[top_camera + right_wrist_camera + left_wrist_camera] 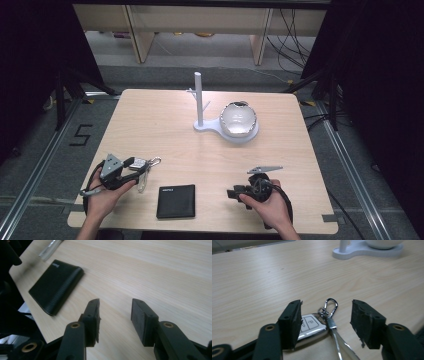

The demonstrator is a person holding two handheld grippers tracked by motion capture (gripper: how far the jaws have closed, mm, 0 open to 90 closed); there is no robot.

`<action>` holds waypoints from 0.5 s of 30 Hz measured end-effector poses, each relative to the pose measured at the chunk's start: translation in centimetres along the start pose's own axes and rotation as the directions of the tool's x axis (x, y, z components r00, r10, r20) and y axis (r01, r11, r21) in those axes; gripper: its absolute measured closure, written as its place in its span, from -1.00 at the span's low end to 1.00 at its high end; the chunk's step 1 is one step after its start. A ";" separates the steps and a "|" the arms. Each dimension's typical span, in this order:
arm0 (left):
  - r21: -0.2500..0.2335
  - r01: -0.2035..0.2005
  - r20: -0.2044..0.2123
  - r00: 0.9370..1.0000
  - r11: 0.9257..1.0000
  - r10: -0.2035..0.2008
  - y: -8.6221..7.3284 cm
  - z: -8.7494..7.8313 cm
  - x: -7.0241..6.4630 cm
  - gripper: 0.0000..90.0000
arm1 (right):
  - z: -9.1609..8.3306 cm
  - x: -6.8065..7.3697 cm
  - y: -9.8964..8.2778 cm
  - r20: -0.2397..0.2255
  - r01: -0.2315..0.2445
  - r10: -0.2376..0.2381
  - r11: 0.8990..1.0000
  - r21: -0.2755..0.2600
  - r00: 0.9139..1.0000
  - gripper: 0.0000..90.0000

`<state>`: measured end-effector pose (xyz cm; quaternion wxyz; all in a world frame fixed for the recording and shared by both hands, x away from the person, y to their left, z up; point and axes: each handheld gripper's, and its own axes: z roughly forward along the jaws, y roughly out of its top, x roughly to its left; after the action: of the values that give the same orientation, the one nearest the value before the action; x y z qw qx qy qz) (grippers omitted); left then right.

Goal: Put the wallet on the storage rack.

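Observation:
A silver and white car key fob (310, 326) with a metal carabiner (331, 305) and a shiny strap (339, 342) lies on the wooden table at the front left. My left gripper (325, 320) is open; its jaws stand wide to either side of the fob and clip without pinching them. In the high view the left gripper (136, 166) sits over the key (142, 162). A black wallet (176, 201) lies flat near the front edge. My right gripper (232, 192) points left toward the wallet (57, 285). The right gripper (115, 315) is open with bare table between its jaws.
A white branched stand (199, 100) rises at the table's middle back. A glossy silver-white bowl (238, 119) rests on the stand's base (249, 137). The stand's base (359, 251) lies far ahead in the left gripper view. Dark floor and cables surround the table.

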<state>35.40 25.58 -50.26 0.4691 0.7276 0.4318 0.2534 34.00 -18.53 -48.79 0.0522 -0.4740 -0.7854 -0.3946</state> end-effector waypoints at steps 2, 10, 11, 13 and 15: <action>0.023 -0.004 0.020 1.000 1.000 0.004 -0.1 -0.2 -0.3 0.10 | 0.5 0.4 0.7 -0.013 0.015 -0.014 1.000 0.021 1.000 0.32; 0.047 -0.022 0.017 1.000 0.999 0.021 -0.2 0.1 -0.9 0.27 | 3.0 2.7 2.8 -0.097 0.037 -0.027 0.994 0.105 0.995 0.33; 0.046 -0.022 0.017 1.000 0.999 0.022 -0.3 0.1 -0.9 0.27 | 3.3 3.1 3.0 -0.091 0.023 -0.011 0.991 0.131 0.996 0.33; 0.040 -0.017 0.016 1.000 0.999 0.017 -0.4 0.2 -0.9 0.26 | 4.0 3.8 3.4 -0.084 0.029 -0.017 0.989 0.147 0.996 0.33; 0.039 -0.023 0.020 1.000 0.999 0.022 -0.3 0.0 -1.0 0.25 | 4.6 4.5 3.8 -0.091 0.025 -0.009 0.984 0.174 0.996 0.32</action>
<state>34.76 24.73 -50.55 0.4558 0.7440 0.4239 0.2431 35.83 -11.36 -47.71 0.1255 -0.4427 -0.8179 -0.3454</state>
